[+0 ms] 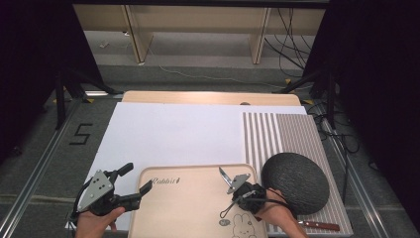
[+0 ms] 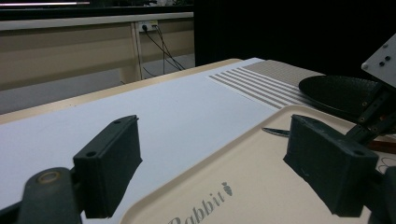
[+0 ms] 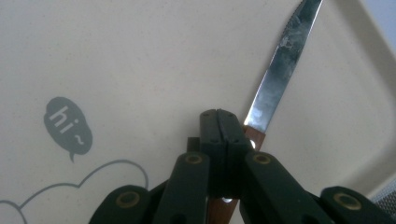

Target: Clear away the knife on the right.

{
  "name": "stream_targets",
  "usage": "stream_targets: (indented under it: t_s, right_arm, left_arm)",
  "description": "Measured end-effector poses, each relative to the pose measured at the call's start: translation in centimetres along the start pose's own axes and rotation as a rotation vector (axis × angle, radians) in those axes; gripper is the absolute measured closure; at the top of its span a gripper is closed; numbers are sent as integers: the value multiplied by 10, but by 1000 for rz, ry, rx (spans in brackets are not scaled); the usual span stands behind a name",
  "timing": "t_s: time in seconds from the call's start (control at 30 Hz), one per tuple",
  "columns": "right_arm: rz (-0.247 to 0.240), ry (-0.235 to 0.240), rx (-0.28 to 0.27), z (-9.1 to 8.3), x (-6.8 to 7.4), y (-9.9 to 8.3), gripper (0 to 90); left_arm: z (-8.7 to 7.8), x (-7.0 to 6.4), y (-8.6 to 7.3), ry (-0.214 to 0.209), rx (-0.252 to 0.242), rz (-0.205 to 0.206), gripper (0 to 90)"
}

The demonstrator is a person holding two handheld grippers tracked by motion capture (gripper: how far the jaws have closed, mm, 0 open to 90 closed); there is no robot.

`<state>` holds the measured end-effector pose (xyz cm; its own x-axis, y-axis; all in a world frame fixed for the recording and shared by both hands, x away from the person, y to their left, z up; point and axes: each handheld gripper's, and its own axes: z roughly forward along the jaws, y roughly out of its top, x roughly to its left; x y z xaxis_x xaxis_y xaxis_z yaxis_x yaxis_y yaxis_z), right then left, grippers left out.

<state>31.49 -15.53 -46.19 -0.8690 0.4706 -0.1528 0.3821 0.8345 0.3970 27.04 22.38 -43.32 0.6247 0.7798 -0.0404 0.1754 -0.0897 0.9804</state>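
A beige tray printed with "Rabbit" and a bunny drawing lies at the table's near edge. My right gripper hovers over the tray's right half, shut on a knife's brown wooden handle. The steel blade points toward the tray's far rim. In the right gripper view the jaws are pressed together on the handle, and the blade runs up and to the right above the tray. My left gripper is open at the tray's left rim, holding nothing. Its jaws straddle the tray's corner.
A dark round plate sits on a striped mat right of the tray. A second wooden-handled knife lies on the mat near the front edge. A white sheet covers the table's left and middle.
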Motion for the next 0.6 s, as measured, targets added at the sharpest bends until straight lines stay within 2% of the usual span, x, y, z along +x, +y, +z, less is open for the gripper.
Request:
stream_targets:
  t_s: [0.03,0.27,0.6]
  right_arm:
    - [16,-3,8,-1,1,-1,900]
    - [11,10,6,-1,1,-2,900]
    - [21,-1,-13,2,-4,3,900]
  left_arm:
    - [0,0,0,0,0,-1,173]
    - [0,0,0,0,0,0,173]
    - [1,0,0,-2,2,0,173]
